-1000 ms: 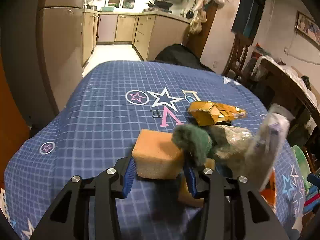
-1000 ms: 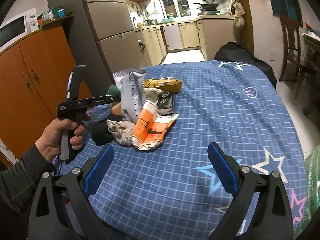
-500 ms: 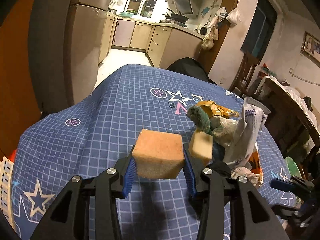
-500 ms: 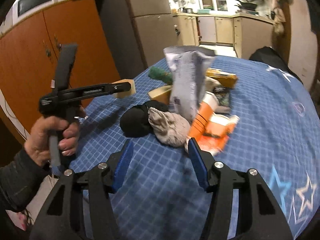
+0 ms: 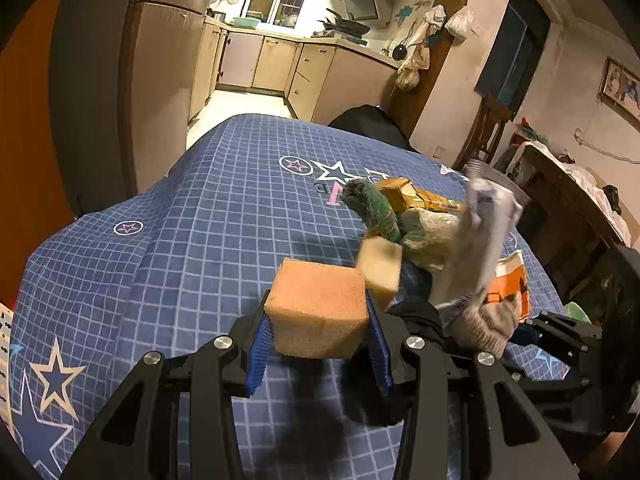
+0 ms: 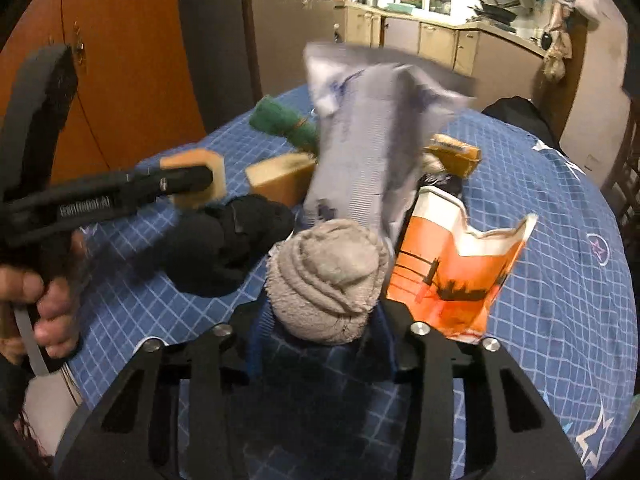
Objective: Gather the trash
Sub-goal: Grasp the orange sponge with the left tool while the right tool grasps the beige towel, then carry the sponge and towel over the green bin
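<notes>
The left gripper (image 5: 318,338) points down at a slant over the desk (image 5: 208,216), its jaws pinching an orange-brown sponge block (image 5: 318,314) held clear of the blue checked cloth. In the right wrist view a hand (image 6: 38,300) grips that tool's handle at the left edge, fingers curled round it.

The right gripper (image 6: 322,340) also tilts downward — its jaws are closing, with a rolled grey sock (image 6: 326,280) between them, and the blue pads already lie against its sides.

The rest of the trash sits in a heap just beyond: a crumpled grey packet (image 6: 368,136) standing up, a torn orange paper cup (image 6: 452,264), a black sock (image 6: 224,248), a pale yellow sponge (image 6: 280,174), a green scrubber (image 6: 284,122) and a yellow carton (image 6: 454,154).

Only the left wrist view shows the left jaws' blue pads pressed into the sponge block; only the right wrist view shows the hand — and the black sock in full.
</notes>
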`<move>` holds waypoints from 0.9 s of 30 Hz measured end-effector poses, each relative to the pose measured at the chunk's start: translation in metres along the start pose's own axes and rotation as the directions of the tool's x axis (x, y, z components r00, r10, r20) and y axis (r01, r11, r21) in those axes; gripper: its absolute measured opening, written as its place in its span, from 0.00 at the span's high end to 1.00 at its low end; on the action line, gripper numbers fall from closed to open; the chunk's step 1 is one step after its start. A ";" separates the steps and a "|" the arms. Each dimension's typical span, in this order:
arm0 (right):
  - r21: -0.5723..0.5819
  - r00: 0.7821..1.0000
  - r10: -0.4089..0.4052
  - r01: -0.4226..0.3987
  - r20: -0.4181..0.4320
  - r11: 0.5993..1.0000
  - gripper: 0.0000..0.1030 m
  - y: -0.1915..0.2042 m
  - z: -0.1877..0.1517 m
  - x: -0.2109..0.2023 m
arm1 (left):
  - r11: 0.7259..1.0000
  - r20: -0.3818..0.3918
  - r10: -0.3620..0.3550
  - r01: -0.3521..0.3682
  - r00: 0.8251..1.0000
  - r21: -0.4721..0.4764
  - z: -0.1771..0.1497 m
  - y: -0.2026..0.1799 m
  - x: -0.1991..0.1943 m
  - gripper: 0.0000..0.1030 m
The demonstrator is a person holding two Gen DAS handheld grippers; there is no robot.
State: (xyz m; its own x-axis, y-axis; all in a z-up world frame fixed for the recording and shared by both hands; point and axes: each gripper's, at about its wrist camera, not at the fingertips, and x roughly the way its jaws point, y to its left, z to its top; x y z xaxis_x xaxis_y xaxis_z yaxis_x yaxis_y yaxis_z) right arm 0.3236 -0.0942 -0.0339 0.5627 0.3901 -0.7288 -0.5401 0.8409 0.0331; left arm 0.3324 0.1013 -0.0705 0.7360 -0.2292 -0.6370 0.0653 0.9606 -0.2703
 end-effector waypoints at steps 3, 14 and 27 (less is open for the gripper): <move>0.007 0.998 0.015 -0.015 0.058 1.000 0.61 0.001 -0.002 -0.022 | 0.999 0.037 0.031 -0.032 0.999 0.020 -0.003 -0.005 -0.013 0.58; 0.098 0.974 -0.026 0.004 0.226 0.995 0.61 -0.015 -0.019 -0.132 | 0.988 0.176 -0.059 0.032 0.983 0.152 -0.007 -0.084 -0.094 0.58; 0.298 0.918 -0.305 0.225 0.253 0.927 0.61 -0.118 -0.068 -0.247 | 0.901 0.133 -0.319 0.256 0.938 0.350 -0.020 -0.263 -0.103 0.58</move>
State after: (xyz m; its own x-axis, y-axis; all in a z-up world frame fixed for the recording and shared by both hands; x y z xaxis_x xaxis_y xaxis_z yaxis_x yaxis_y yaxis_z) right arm 0.2059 -0.3155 0.0956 0.8393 0.1969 -0.5067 -0.1873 0.9798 0.0705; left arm 0.2259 -0.1307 0.0513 0.7598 -0.5001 -0.4154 0.4831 0.8619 -0.1540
